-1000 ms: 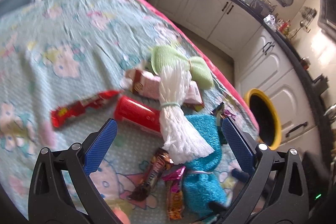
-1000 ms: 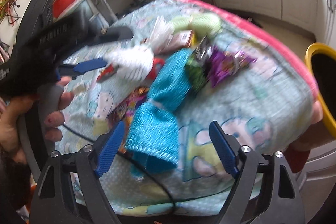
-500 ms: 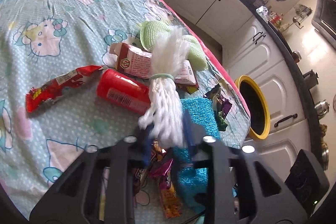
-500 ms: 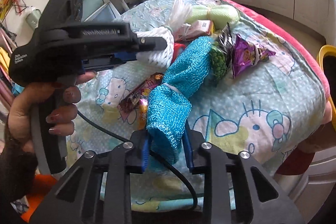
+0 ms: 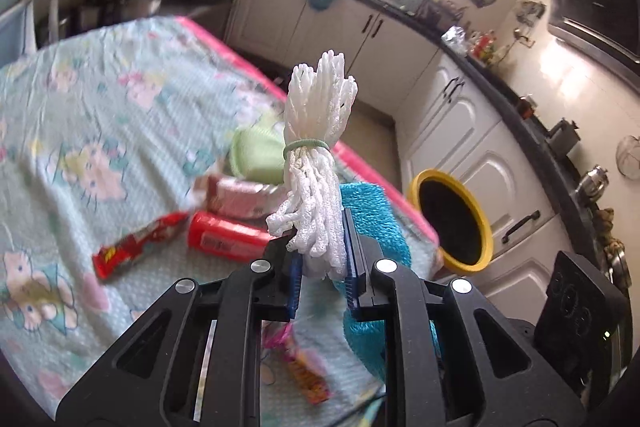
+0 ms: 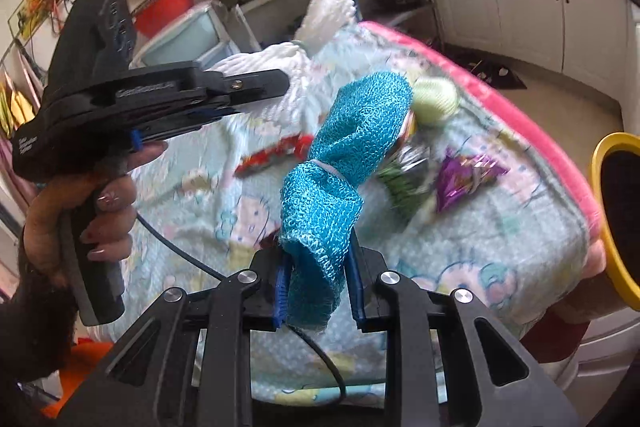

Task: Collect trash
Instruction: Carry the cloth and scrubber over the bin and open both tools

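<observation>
My left gripper [image 5: 322, 259] is shut on a white mesh bundle [image 5: 316, 163] tied with a green band and holds it upright above the table. My right gripper [image 6: 318, 279] is shut on a blue mesh bundle [image 6: 344, 155] and lifts it off the table; this bundle also shows in the left wrist view [image 5: 368, 211]. On the table lie a red wrapper [image 5: 136, 243], a red can [image 5: 228, 235], a pink carton [image 5: 236, 195], a purple wrapper [image 6: 464, 179] and a green packet [image 6: 404, 179].
A yellow-rimmed bin [image 5: 452, 223] stands on the floor beyond the table's pink edge [image 6: 500, 115]. A light green mesh bundle [image 5: 256, 159] lies on the flowered cloth [image 5: 80, 115]. More wrappers [image 5: 304, 367] lie near my left gripper. White cabinets [image 5: 472, 131] line the wall.
Both grippers went from open to shut on their bundles, then lifted them: the white bundle now stands upright in the left, the blue bundle hangs raised in the right.
</observation>
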Action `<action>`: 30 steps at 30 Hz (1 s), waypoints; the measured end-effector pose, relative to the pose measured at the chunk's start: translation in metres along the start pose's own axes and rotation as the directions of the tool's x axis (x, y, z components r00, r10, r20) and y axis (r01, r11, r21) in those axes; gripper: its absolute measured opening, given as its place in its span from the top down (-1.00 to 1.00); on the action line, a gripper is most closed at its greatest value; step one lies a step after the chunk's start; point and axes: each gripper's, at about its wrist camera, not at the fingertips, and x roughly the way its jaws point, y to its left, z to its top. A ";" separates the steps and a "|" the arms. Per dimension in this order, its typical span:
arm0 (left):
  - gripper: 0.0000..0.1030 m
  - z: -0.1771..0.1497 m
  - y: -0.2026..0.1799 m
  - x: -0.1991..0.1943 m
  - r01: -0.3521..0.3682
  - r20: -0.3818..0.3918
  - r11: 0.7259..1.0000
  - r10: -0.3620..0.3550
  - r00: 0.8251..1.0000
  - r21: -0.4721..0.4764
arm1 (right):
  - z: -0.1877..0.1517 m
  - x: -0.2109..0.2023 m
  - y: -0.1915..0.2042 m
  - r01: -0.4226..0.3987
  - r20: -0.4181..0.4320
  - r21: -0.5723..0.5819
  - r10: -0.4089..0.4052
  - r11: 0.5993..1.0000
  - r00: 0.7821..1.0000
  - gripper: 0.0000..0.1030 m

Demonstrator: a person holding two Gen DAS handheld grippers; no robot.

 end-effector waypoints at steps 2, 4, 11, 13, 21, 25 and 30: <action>0.77 0.007 -0.013 -0.002 0.019 0.019 1.000 -0.019 1.000 0.023 | 0.004 -0.010 -0.007 0.017 0.025 0.007 -0.017 1.000 1.000 0.55; 0.77 0.012 -0.024 -0.002 0.035 0.030 0.999 -0.036 0.999 0.042 | 0.008 -0.019 -0.011 0.036 0.048 0.015 -0.037 0.999 0.998 0.55; 0.77 0.025 -0.064 0.002 0.099 0.053 0.989 -0.106 0.993 0.109 | 0.023 -0.049 -0.034 0.100 0.125 0.042 -0.104 0.994 0.987 0.55; 0.77 0.028 -0.078 0.004 0.115 0.057 0.985 -0.124 0.991 0.131 | 0.025 -0.058 -0.041 0.117 0.147 0.053 -0.124 0.992 0.981 0.55; 0.77 0.035 -0.120 0.014 0.158 0.052 0.965 -0.173 0.984 0.208 | 0.031 -0.095 -0.070 0.193 0.220 0.109 -0.213 0.975 0.952 0.55; 0.77 0.035 -0.138 0.022 0.171 0.041 0.957 -0.186 0.982 0.235 | 0.033 -0.112 -0.087 0.230 0.251 0.145 -0.261 0.962 0.932 0.55; 0.77 0.037 -0.160 0.034 0.190 0.027 0.945 -0.204 0.979 0.268 | 0.032 -0.130 -0.106 0.281 0.281 0.193 -0.327 0.940 0.902 0.55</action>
